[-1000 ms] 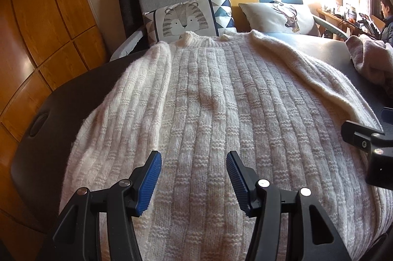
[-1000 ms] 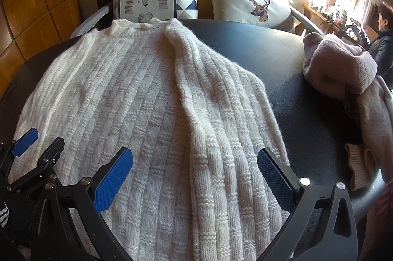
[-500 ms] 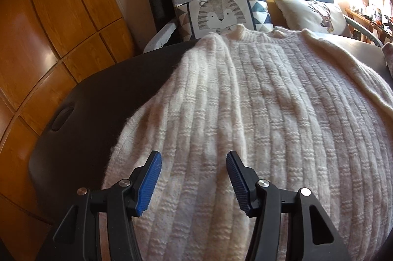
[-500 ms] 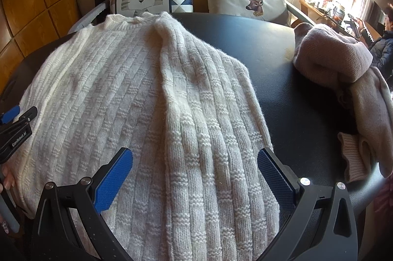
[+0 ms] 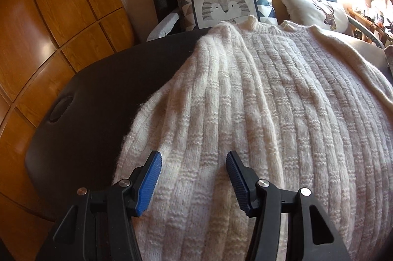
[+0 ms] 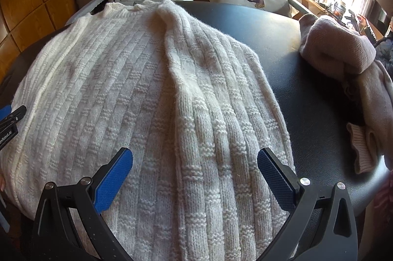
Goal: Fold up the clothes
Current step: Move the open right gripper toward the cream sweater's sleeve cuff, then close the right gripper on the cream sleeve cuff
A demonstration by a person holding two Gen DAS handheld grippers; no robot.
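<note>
- A white knitted sweater (image 5: 270, 113) is laid flat on a dark round table (image 5: 98, 94), with its neck at the far side, close to the tiger pillow (image 5: 226, 6).
- Both long side parts look already turned in over the middle. This is judged to be done so that the sweater becomes a narrow strip that can be folded up next.
- The sweater is spread flat so that its near edge can be reached easily.
- The left gripper (image 5: 194, 168) is held low over the near left part of the sweater. Its fingers are spread apart, and nothing is pinched between them.
- White knit is seen in the gap between the left fingers. Whether the blue pads (image 5: 149, 183) are touching the wool cannot be told.
- The right gripper (image 6: 195, 175) is held over the near right part of the sweater. Its fingers are spread very wide, and nothing is held.
- The turned-in right side part runs up from between the right fingers toward the neck.
- A pink sweater (image 6: 343, 59) is left in a heap at the right side of the table, well apart from the white one. It is likely kept there to be folded later.
- The two grippers are probably kept near the bottom edge so that it can be grabbed and lifted toward the neck.
</note>
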